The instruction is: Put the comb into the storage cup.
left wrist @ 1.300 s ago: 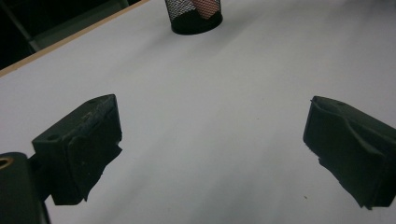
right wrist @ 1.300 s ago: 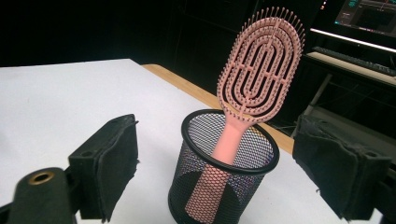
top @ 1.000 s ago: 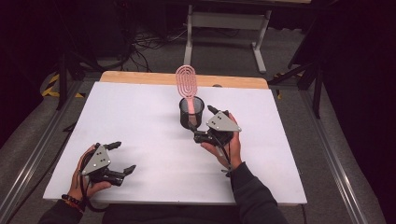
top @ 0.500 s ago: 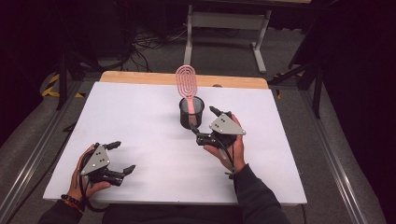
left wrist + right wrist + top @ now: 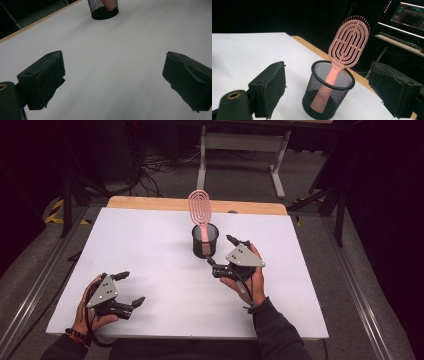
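Observation:
A pink hairbrush point(image 5: 200, 210) point(image 5: 348, 45) stands handle-down in a black mesh cup point(image 5: 205, 241) point(image 5: 327, 98) point(image 5: 103, 8) near the middle of the white table point(image 5: 150, 245). My right gripper point(image 5: 221, 251) point(image 5: 327, 87) is just right of the cup and a little nearer than it, pointing at it, jaws open and apart from it with nothing between them. My left gripper point(image 5: 129, 288) point(image 5: 113, 82) rests at the near left of the table, open and empty, facing toward the distant cup.
A wooden strip point(image 5: 150, 203) runs along the table's far edge. Beyond it stand a metal desk frame point(image 5: 240, 150) and cables on the floor. A lit monitor point(image 5: 410, 12) glows in the dark right of the brush.
My right gripper has drifted slightly toward the near right, away from the cup. The left gripper has stayed put.

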A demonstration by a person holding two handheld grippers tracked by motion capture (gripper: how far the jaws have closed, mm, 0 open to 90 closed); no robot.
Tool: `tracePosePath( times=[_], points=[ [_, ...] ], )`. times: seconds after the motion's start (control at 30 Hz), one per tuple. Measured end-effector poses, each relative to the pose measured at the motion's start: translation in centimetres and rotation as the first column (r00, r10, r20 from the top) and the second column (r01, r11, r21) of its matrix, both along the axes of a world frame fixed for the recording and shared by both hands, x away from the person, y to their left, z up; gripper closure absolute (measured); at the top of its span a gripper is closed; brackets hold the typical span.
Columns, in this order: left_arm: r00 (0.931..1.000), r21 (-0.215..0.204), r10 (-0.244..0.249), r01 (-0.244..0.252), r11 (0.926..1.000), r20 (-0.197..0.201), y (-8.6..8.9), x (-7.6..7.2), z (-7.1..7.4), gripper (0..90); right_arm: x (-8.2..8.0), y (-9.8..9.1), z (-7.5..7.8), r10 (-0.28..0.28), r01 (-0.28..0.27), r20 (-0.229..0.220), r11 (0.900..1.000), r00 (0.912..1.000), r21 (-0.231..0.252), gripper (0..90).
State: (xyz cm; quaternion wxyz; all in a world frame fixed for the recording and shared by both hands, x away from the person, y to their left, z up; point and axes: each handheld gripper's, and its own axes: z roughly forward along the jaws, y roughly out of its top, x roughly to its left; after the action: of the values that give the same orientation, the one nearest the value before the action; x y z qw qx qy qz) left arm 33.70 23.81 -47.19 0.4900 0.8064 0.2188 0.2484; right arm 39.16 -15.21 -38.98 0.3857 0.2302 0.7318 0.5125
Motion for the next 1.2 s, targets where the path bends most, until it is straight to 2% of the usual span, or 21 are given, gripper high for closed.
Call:
tracePosePath(
  times=[0.4,1.2],
  points=[
    [1.0000,0.001,-0.001,0.001,1.0000,0.000,0.0,0.0,0.0,5.1,-0.6,-0.1,0.1,0.006,-0.006,0.009,0.9997,0.9999,-0.024,14.1],
    [1.0000,0.006,-0.006,0.007,1.0000,-0.003,-0.1,0.0,0.0,5.2,-1.7,-0.2,0.0,0.023,-0.023,0.014,0.9989,0.9996,-0.041,14.0]
  ],
)
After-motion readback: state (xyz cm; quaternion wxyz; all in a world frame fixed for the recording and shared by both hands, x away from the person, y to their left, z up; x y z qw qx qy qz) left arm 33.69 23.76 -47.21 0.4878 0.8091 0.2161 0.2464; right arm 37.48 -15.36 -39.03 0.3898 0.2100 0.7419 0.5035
